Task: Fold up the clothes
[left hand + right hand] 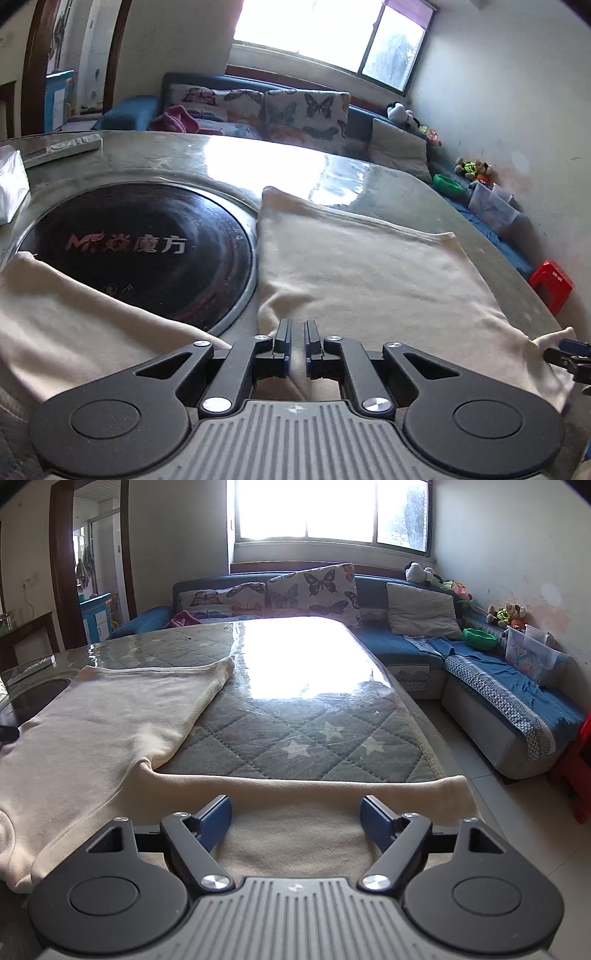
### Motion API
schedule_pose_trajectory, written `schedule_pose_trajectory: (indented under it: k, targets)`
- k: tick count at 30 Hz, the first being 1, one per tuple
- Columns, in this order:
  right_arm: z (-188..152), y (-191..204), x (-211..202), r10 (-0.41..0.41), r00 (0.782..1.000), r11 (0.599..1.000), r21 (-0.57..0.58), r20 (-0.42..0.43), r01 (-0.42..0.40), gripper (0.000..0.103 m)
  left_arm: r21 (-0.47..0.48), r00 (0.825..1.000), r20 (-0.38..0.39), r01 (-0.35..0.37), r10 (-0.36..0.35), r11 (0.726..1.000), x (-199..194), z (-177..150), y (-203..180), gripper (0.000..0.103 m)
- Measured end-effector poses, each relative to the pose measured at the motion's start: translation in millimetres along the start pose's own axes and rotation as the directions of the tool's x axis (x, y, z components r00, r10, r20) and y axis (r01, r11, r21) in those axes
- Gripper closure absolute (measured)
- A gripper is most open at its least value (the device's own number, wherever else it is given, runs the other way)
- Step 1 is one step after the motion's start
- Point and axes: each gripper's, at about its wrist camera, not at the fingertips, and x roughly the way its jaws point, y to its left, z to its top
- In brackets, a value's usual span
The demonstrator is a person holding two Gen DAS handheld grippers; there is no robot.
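A cream long-sleeved garment [369, 266] [110, 720] lies flat on the table, its hem towards the window. One sleeve [74, 325] lies across the dark round hob. The other sleeve [314, 790] stretches along the near table edge. My left gripper [297, 332] is shut, its tips low over the cloth by the armpit; I cannot tell whether a fold is pinched. My right gripper [295, 823] stands open, its blue pads [218, 819] wide apart above the sleeve with nothing pressed between them. Its tip [569, 354] shows at the right edge of the left wrist view.
The table [295, 738] has a grey quilted star cover under clear plastic. A black round hob [147, 251] is set into it at the left. A remote [62, 147] and a white packet [11, 188] lie beyond it. A blue sofa [406, 642] and a red stool [550, 284] stand nearby.
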Motion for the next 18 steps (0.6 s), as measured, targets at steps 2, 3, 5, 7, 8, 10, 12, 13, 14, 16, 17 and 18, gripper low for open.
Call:
schedule_pose_trajectory:
  k: [2, 3, 5, 7, 8, 10, 12, 13, 14, 16, 17, 18]
  targets:
    - [-0.3, -0.3, 0.3, 0.001, 1.0, 1.0, 0.0, 0.001, -0.001, 0.023, -0.018, 1.0, -0.005, 0.001, -0.001, 1.0, -2.9, -0.2, 4.4, 0.095]
    - [-0.4, -0.3, 0.6, 0.001, 1.0, 1.0, -0.001, 0.001, -0.001, 0.023, -0.025, 1.0, -0.009, 0.005, -0.005, 1.0, -4.0, 0.8, 5.8, 0.095]
    - [-0.2, -0.4, 1.0, 0.002, 1.0, 1.0, -0.002, 0.002, -0.002, 0.022, -0.031, 1.0, -0.005, 0.011, -0.011, 0.999, -4.6, 5.3, 6.2, 0.095]
    - [-0.1, 0.3, 1.9, 0.001, 1.0, 1.0, 0.0, 0.002, -0.001, 0.021, -0.037, 1.0, 0.012, 0.022, -0.022, 0.999, -2.8, 12.1, 4.4, 0.095]
    - [-0.1, 0.2, 2.1, 0.001, 1.0, 1.0, 0.0, 0.003, -0.001, 0.021, -0.041, 0.999, 0.015, 0.029, -0.029, 0.999, 0.9, 16.0, 3.2, 0.095]
    - [0.0, 0.0, 2.3, 0.002, 1.0, 1.0, -0.002, 0.003, -0.002, 0.021, -0.048, 1.0, 0.003, 0.019, -0.019, 0.999, 11.2, 19.7, 3.5, 0.095]
    - [0.6, -0.7, 1.9, 0.002, 1.0, 1.0, -0.003, 0.001, -0.002, 0.021, -0.054, 1.0, -0.019, -0.004, 0.003, 0.999, 23.1, 21.2, 5.1, 0.095]
    - [1.0, -0.9, 0.9, -0.003, 1.0, 1.0, -0.007, 0.0, 0.003, 0.021, -0.058, 1.0, -0.027, -0.012, 0.01, 0.998, 27.5, 21.6, 6.2, 0.093]
    - [1.4, -1.1, -0.3, -0.01, 1.0, 1.0, -0.012, -0.001, 0.01, 0.021, -0.065, 1.0, -0.026, -0.011, 0.009, 0.998, 28.4, 21.0, 7.9, 0.093]
    - [2.0, -3.0, -5.6, -0.027, 1.0, 0.999, -0.018, 0.006, 0.027, 0.021, -0.065, 1.0, -0.023, -0.013, 0.011, 0.998, 25.7, 20.7, 7.1, 0.092]
    - [2.1, -4.2, -9.2, -0.036, 0.999, 0.999, -0.018, 0.013, 0.036, 0.021, -0.056, 1.0, -0.019, -0.014, 0.013, 0.998, 22.6, 20.4, 4.5, 0.091]
    - [1.8, -6.5, -12.9, -0.043, 0.999, 0.999, -0.013, 0.019, 0.044, 0.021, -0.033, 1.0, -0.012, -0.011, 0.011, 0.999, 18.2, 19.1, -0.8, 0.09]
